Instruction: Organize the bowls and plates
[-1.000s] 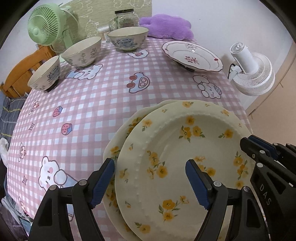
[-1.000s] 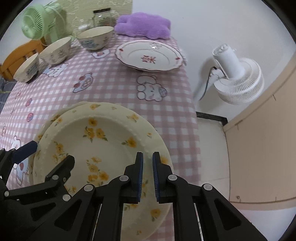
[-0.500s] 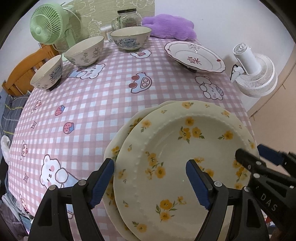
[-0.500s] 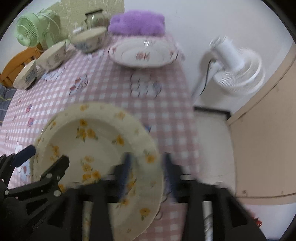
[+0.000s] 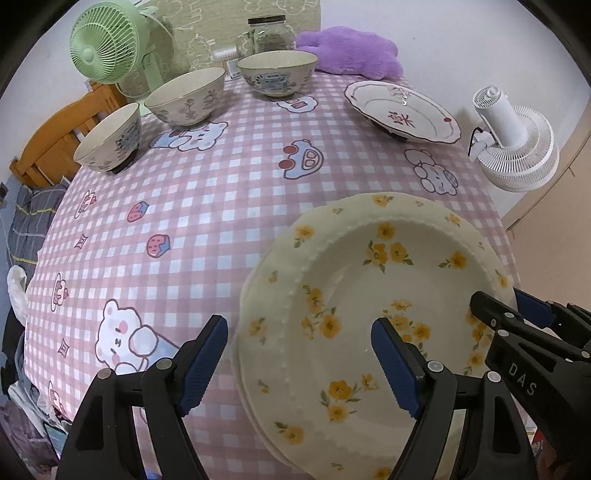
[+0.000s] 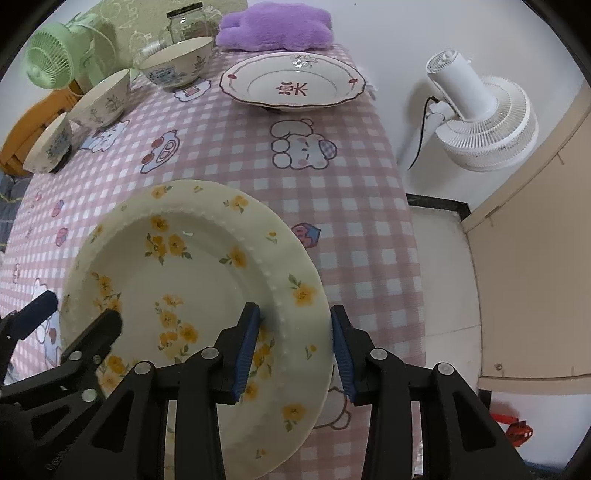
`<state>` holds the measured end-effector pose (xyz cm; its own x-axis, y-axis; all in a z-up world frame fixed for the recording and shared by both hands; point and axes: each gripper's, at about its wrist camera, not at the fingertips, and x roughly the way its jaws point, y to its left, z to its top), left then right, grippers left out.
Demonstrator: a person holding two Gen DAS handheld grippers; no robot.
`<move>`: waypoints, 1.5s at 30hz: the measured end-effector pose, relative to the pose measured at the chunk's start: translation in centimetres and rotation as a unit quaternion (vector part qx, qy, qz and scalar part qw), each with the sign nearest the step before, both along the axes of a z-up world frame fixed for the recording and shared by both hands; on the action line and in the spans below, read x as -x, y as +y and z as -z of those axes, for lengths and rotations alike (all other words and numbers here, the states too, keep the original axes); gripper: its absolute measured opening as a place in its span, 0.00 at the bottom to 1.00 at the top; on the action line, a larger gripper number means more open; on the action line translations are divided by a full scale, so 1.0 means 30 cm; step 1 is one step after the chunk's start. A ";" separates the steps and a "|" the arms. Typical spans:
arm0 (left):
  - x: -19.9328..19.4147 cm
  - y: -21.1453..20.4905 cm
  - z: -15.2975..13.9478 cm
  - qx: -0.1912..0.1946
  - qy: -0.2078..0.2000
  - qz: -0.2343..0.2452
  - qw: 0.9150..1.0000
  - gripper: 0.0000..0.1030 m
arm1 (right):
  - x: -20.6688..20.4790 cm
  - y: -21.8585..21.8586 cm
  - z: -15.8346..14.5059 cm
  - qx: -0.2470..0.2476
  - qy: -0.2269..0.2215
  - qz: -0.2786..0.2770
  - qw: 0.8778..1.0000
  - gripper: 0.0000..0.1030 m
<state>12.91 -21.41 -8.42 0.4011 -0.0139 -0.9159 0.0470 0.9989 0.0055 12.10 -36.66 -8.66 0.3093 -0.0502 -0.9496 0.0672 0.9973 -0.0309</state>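
While closing, right tool (image 6: 293, 343) straddles floral plate (image 6: 192, 280) rim, pointing steeply down, left tool (image 5: 299, 362) wide

Glossy glazed ceramic plate (image 5: 369, 288) on matt checked cloth (image 5: 221, 206). At 12 o'clock: clear glass jar (image 5: 267, 33), fuzzy plush cushion (image 5: 351, 51). Orange wooden chair (image 5: 55, 136) at 10.

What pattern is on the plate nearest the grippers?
Cream plate with small yellow-orange flowers and a beaded inner rim; clearest in the right wrist view.
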 end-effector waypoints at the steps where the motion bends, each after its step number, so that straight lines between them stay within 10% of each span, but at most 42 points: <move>1: -0.003 0.007 -0.004 0.003 -0.001 0.003 1.000 0.79 | -0.001 0.000 0.000 0.000 0.001 0.003 1.000 0.42; 10: -0.036 0.043 -0.083 0.027 -0.026 0.055 0.998 0.86 | 0.015 0.032 -0.110 0.004 -0.036 0.041 0.998 0.66; 27: -0.250 0.097 -0.327 0.053 -0.128 0.081 0.987 0.91 | -0.126 0.080 -0.372 -0.017 -0.146 0.071 0.987 0.66; 45: -0.678 -0.133 -0.243 0.019 -0.136 0.022 0.990 0.90 | -0.581 -0.158 -0.292 -0.033 -0.159 0.042 0.986 0.66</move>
